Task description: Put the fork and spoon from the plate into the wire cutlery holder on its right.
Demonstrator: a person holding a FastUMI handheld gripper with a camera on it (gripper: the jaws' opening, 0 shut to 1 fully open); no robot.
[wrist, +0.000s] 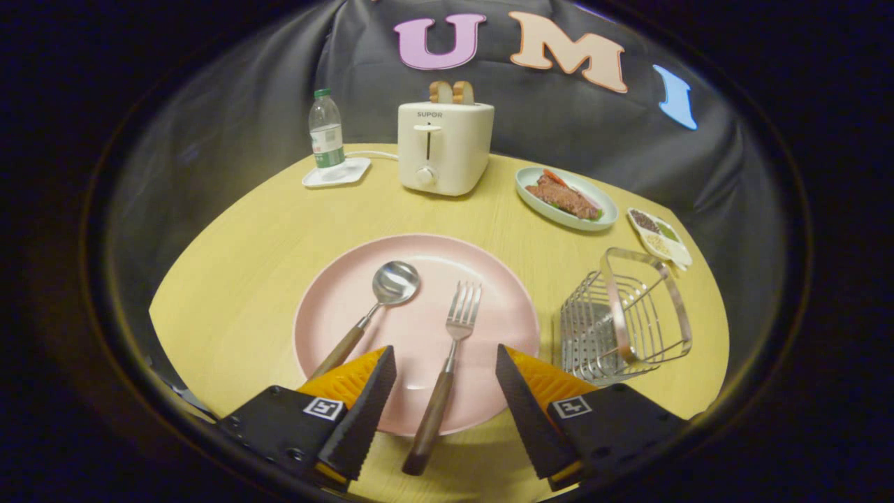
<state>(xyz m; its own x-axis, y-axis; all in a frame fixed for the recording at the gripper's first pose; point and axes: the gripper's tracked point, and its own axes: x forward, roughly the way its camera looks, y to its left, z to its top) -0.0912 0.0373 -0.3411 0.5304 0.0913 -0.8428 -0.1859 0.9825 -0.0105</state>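
A pink plate (482,269) lies on the yellow round table just ahead of my fingers. On it a fork (447,367) with a wooden handle points away from me; its handle runs down between my two fingers and past the plate's near rim. A spoon (377,304) with a wooden handle lies to the fork's left, its handle end hidden behind my left finger (367,405). The wire cutlery holder (625,318) stands right of the plate, beside my right finger. My gripper (445,356) is open, its fingers either side of the fork handle without touching it.
Beyond the plate stand a white toaster (443,147) with bread, a water bottle (326,140) on a white coaster, a pale dish of food (567,198) and a small divided condiment dish (660,237) behind the holder. The table's rim curves close on both sides.
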